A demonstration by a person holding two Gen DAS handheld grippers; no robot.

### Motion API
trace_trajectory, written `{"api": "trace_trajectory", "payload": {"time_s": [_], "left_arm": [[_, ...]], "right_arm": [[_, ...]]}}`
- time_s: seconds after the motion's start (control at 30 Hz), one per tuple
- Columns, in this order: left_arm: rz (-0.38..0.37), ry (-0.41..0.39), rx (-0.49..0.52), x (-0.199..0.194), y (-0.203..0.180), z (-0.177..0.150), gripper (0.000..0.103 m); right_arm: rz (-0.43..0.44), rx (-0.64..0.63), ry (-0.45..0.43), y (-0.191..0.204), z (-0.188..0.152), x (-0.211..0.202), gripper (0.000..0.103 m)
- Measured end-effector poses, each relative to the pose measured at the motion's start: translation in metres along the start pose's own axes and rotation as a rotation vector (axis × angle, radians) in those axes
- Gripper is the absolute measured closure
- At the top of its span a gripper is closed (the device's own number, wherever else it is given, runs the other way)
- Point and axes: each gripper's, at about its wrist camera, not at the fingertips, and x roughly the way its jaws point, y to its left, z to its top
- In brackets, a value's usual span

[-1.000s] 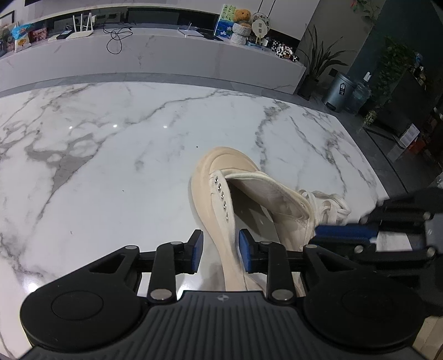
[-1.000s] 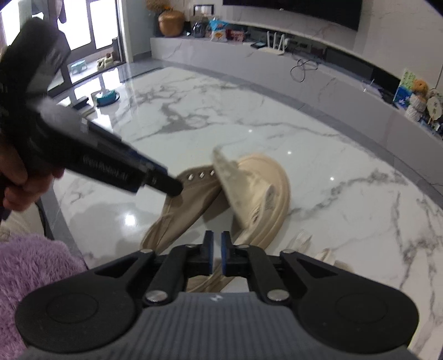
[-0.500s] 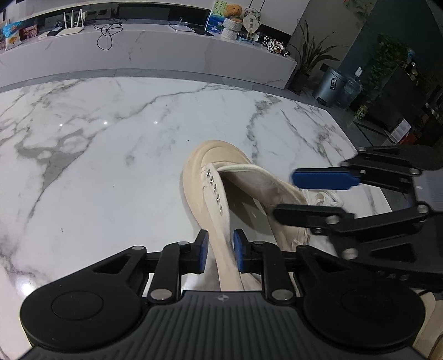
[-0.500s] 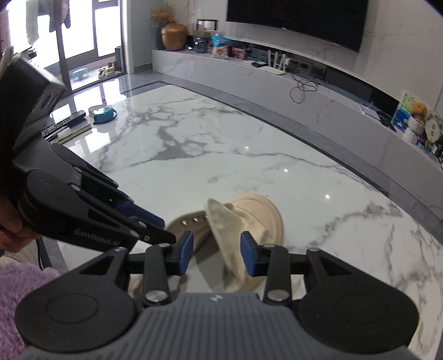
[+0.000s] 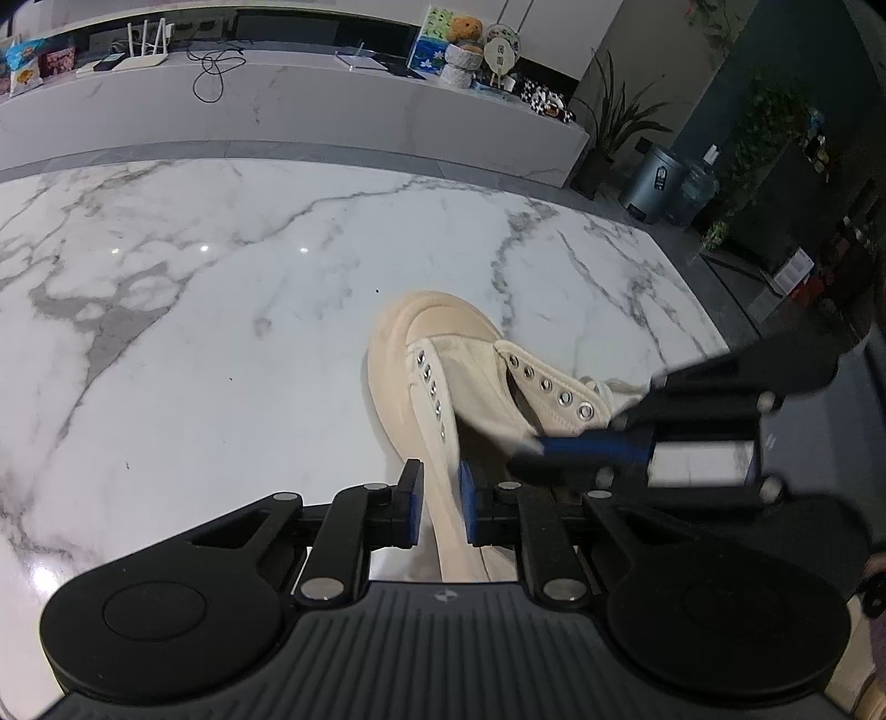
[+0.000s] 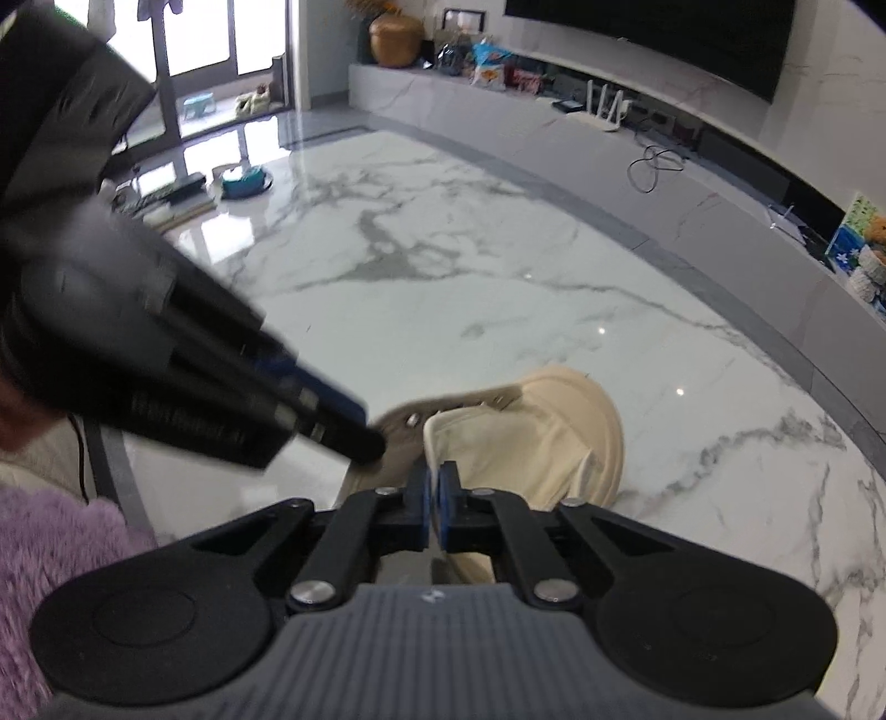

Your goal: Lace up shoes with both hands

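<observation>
Lying lengthwise, toe away: cream shoe (image 5: 443,354), left gripper (image 5: 440,501) closing on its side, right gripper (image 6: 433,498) clamping its tongue.

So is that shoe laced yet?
No. The shoe's eyelets on both flaps are empty; the lace lies loose beside it.

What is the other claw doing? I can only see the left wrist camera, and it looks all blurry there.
Observer: In the right wrist view, the right claw is shut on the edge of the shoe's tongue.
Child: What else is in that view?
Observer: Fuzzy purple fabric fills the lower left corner.
Child: Anything on the wall?
Observer: A big dark screen hangs at the top.
</observation>
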Motion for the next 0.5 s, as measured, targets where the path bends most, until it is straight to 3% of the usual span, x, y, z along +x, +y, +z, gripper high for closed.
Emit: {"api": "trace_trajectory", "payload": {"time_s": [0.27,0.5], "left_arm": [[-0.019,-0.020,-0.017,-0.002,-0.002,0.003,0.091],[0.001,0.009,0.008,0.012,-0.011,0.001,0.089]], "right_arm": [[0.002,-0.054,0.073,0.012,-0.013,0.022,0.099],[0.015,-0.012,0.102,0.008,-0.017,0.034,0.099]]}}
